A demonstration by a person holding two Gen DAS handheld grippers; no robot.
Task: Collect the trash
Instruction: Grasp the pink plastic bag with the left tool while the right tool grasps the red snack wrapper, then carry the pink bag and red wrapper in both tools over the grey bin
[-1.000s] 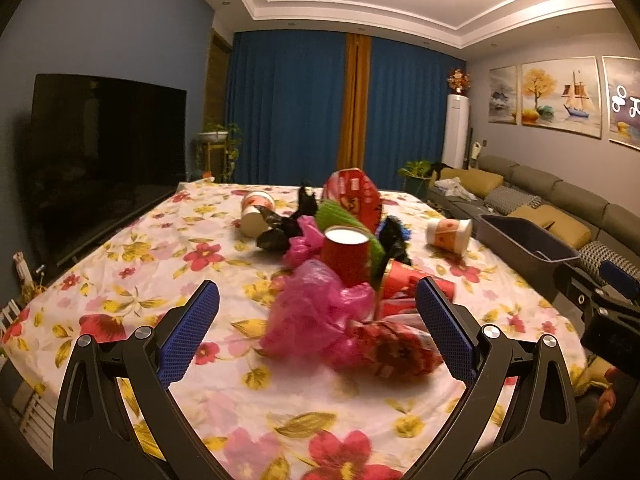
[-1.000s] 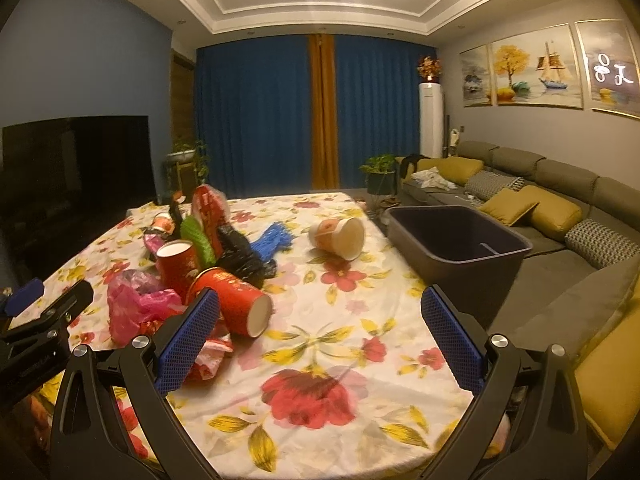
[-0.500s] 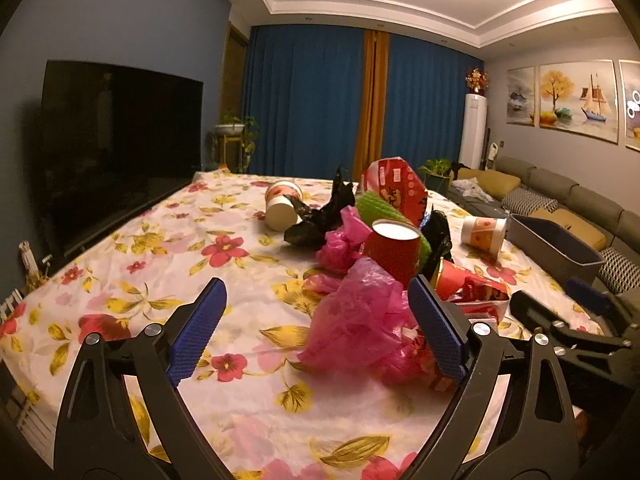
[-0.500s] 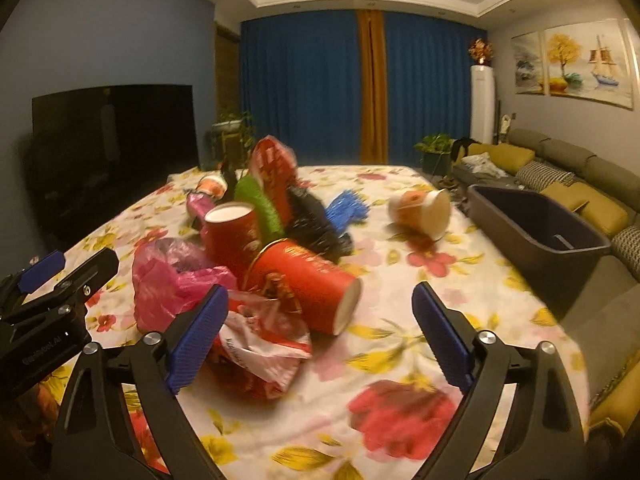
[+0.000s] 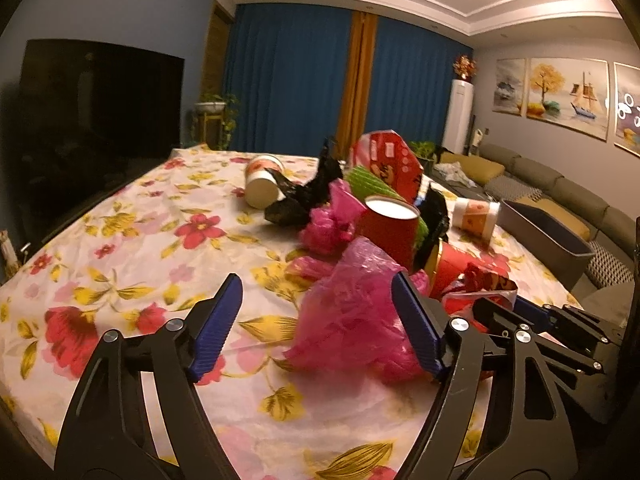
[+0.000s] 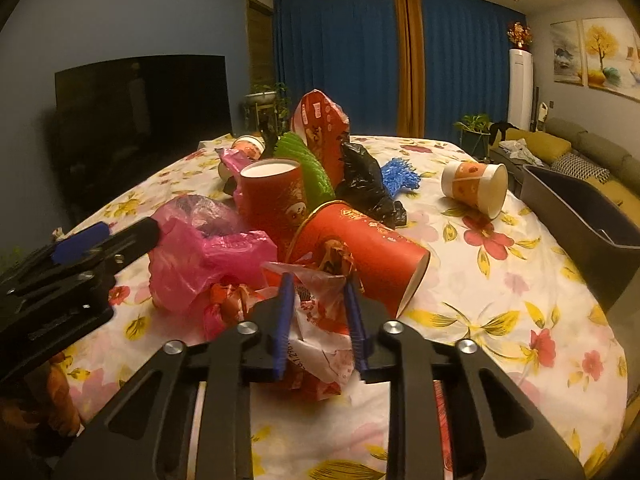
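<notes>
1. The table (image 5: 120, 248), under a flowered cloth, carried everything; every place below is given from the upright red cup (image 6: 274, 196) in the middle of the heap.
2. The grey bin (image 6: 576, 216) stood off the table's right edge, well apart from the cup.
3. The left gripper (image 5: 316, 322) sat near and in front of the cup, its jaws closing, the left one still clear of anything. The pink bag (image 5: 352, 300) lay between them against the right pad; it was not gripped.
4. The right gripper (image 6: 318, 316) sat in front of the cup, slightly right. Its jaws were closing, and both pads already pressed on the crumpled wrapper (image 6: 320, 336).
5. The pink bag lay just left of the cup's foot in the right wrist view.
6. The fallen red cup (image 6: 368, 248) lay on its side just in front and right of the upright cup, mouth facing right; the wrapper touched it.
7. A tall red packet (image 6: 320, 128) stood behind the cup, with a green ribbed piece (image 6: 308, 164) between them.
8. A black bag (image 6: 364, 184) lay right of the cup.
9. An orange-banded cup (image 6: 476, 186) lay on its side far right, near the bin.
10. A blue scrap (image 6: 398, 174) lay beyond the black bag.
</notes>
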